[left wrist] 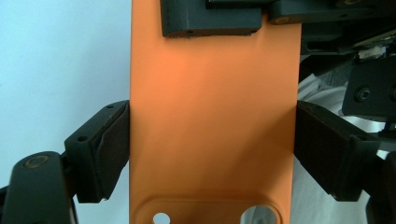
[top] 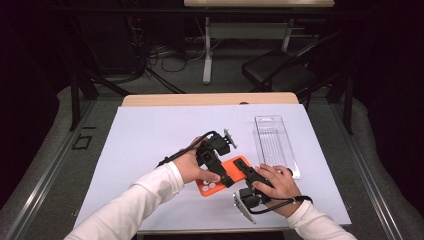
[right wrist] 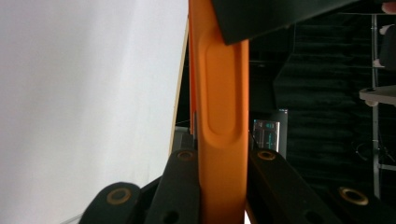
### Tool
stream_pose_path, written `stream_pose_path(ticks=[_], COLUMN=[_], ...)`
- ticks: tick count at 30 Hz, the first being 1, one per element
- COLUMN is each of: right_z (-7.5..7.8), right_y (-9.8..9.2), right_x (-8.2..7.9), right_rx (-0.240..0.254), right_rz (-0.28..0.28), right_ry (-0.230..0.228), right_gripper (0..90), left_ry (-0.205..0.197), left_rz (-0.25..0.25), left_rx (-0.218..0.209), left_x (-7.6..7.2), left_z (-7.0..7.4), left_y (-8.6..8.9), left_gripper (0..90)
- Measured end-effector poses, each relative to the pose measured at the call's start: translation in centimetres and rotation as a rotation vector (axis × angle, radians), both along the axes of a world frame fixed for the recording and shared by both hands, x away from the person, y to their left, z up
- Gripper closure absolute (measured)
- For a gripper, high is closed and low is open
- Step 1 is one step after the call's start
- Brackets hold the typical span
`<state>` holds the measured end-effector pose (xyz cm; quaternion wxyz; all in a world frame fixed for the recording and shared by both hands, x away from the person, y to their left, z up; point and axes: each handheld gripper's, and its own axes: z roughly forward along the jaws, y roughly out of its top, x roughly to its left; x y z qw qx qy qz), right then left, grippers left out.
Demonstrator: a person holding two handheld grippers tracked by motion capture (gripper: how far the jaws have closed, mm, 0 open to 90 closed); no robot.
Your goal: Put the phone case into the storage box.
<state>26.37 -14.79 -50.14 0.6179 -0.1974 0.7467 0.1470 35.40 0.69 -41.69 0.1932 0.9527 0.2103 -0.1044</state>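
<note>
An orange phone case (top: 239,165) is held just above the white sheet, between both grippers. My left gripper (top: 225,176) comes from the left and spans the case's width. In the left gripper view its pads (left wrist: 114,144) press on the two long edges of the case (left wrist: 212,93), camera cut-outs toward the bottom. My right gripper (top: 242,167) reaches in from the lower right. In the right gripper view the case (right wrist: 222,93) stands edge-on, and my right gripper (right wrist: 222,177) is shut on its thin side. The right gripper's black jaw (left wrist: 210,18) clamps the case's far end.
A clear plastic tray (top: 275,142) lies at the right on the white sheet (top: 150,135) that covers the wooden table (top: 210,99). A black chair (top: 280,70) and a desk leg (top: 207,50) stand beyond the far edge. White sleeves enter from below.
</note>
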Motion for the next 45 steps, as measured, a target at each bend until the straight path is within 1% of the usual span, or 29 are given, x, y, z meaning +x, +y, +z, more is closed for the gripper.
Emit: stream_pose_path(ticks=[6, 18, 20, 21, 23, 28, 32, 35, 37, 39, 41, 43, 44, 45], right_z=[0.0, 0.0, 0.0, 0.0, 0.0, -0.1, -0.1, -0.2, -0.3, -0.3, -0.4, -0.4, -0.4, -0.4], right_y=[0.0, 0.0, 0.0, 0.0, 0.0, -0.1, -0.2, -0.4, -0.5, -0.7, -0.8, -1.0, -1.0, -1.1], right_x=[0.0, 0.0, 0.1, 0.1, 0.1, 0.2, 0.2, 0.3, 0.3, 0.4, 0.5, 0.5, 0.5, 0.5], right_rx=[0.005, 0.006, 0.004, -0.007, -0.006, 0.001, 0.003, -0.003, 0.001, -0.006, 0.007, 0.0, 0.013, 0.004], right_rz=[0.004, 0.001, 0.002, 0.005, 0.005, -0.006, -0.006, -0.011, -0.02, -0.019, -0.029, -0.035, -0.035, -0.04], right_ry=[-0.006, -0.007, -0.006, -0.013, -0.016, 0.0, 0.005, 0.007, 0.014, 0.014, 0.024, 0.025, 0.025, 0.028], right_gripper=[86.9, 87.0, 87.2, 87.2, 87.2, 87.2, 87.2, 87.3, 87.2, 87.2, 87.3, 87.2, 87.2, 87.3], left_ry=[0.006, -0.002, -0.008, -0.012, -0.02, -0.034, -0.037, -0.054, -0.067, -0.071, -0.075, -0.077, -0.082, -0.079], left_rz=[0.001, 0.004, 0.007, 0.007, 0.008, 0.002, 0.019, 0.018, 0.022, 0.034, 0.045, 0.052, 0.053, 0.057], left_rx=[-0.004, -0.009, -0.013, -0.014, -0.016, -0.015, -0.025, -0.021, -0.03, -0.037, -0.041, -0.043, -0.045, -0.046], left_x=[0.0, 0.0, 0.0, 0.0, -0.1, -0.2, -0.3, -0.5, -0.6, -0.6, -0.6, -0.6, -0.6, -0.6], left_z=[0.0, 0.0, 0.0, 0.0, 0.0, 0.1, 0.3, 0.7, 0.9, 1.1, 1.3, 1.3, 1.4, 1.4], left_y=[0.0, 0.1, 0.1, 0.1, 0.1, 0.3, 0.6, 1.1, 1.5, 2.0, 2.5, 3.0, 3.2, 3.4], left_gripper=[15.9, 15.6, 15.3, 15.2, 15.0, 14.9, 14.9, 14.9, 15.0, 15.0, 14.9, 14.9, 14.9, 14.9])
